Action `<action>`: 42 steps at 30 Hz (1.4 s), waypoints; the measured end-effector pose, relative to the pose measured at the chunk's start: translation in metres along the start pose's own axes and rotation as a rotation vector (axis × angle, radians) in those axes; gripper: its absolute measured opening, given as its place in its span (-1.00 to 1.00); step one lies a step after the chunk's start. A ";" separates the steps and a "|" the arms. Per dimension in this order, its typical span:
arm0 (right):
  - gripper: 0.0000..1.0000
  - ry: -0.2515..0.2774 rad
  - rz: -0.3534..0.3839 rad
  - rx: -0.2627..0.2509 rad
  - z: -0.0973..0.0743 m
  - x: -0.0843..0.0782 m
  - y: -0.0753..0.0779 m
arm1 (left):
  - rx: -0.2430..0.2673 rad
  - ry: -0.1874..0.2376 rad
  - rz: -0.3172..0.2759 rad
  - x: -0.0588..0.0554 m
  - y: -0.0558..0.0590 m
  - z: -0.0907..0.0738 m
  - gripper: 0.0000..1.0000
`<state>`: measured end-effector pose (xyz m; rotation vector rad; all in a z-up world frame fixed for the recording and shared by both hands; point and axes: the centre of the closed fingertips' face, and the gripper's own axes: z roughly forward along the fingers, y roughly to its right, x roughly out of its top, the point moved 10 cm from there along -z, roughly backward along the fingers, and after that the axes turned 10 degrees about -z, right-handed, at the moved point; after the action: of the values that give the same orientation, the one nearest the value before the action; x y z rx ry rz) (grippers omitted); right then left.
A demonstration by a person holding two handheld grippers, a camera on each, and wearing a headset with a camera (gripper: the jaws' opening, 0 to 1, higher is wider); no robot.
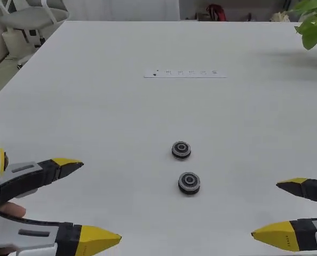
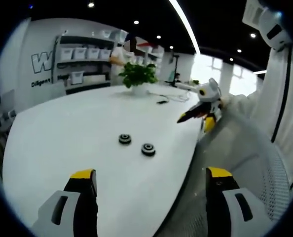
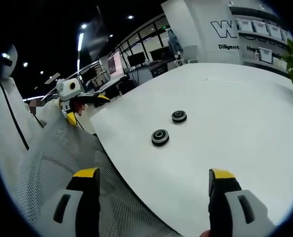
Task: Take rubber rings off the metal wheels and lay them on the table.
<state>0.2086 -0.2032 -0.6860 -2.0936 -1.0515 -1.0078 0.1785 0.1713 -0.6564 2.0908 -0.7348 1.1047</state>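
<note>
Nearest the person, the left gripper has its yellow-tipped jaws wide apart with nothing between them. It is held at the near edge of the tabletop, and a bit of the person's hand shows on its grip. Opposite it, the right gripper also has its jaws spread and empty, touching nothing, and the two point inward toward each other. Ahead of the jaws and between both pairs, the nearer metal wheel lies flat on the tabletop with a dark rubber ring on its rim. The second wheel lies just beyond it, apart from it and likewise ringed. Well beyond the jaws sits a flat white strip, and off to the far right is a leafy plant.
</note>
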 end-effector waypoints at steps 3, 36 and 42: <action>0.77 0.006 -0.017 0.004 0.001 0.005 0.002 | 0.005 0.023 0.022 0.007 -0.002 -0.001 0.85; 0.80 0.137 -0.192 0.119 0.019 0.061 0.020 | -0.143 0.090 0.238 0.088 0.023 0.054 0.79; 0.66 0.180 -0.194 0.128 0.024 0.067 0.024 | -0.183 0.092 0.278 0.099 0.029 0.072 0.74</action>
<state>0.2645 -0.1710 -0.6481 -1.7885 -1.2100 -1.1664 0.2407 0.0817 -0.5947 1.8098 -1.0625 1.2225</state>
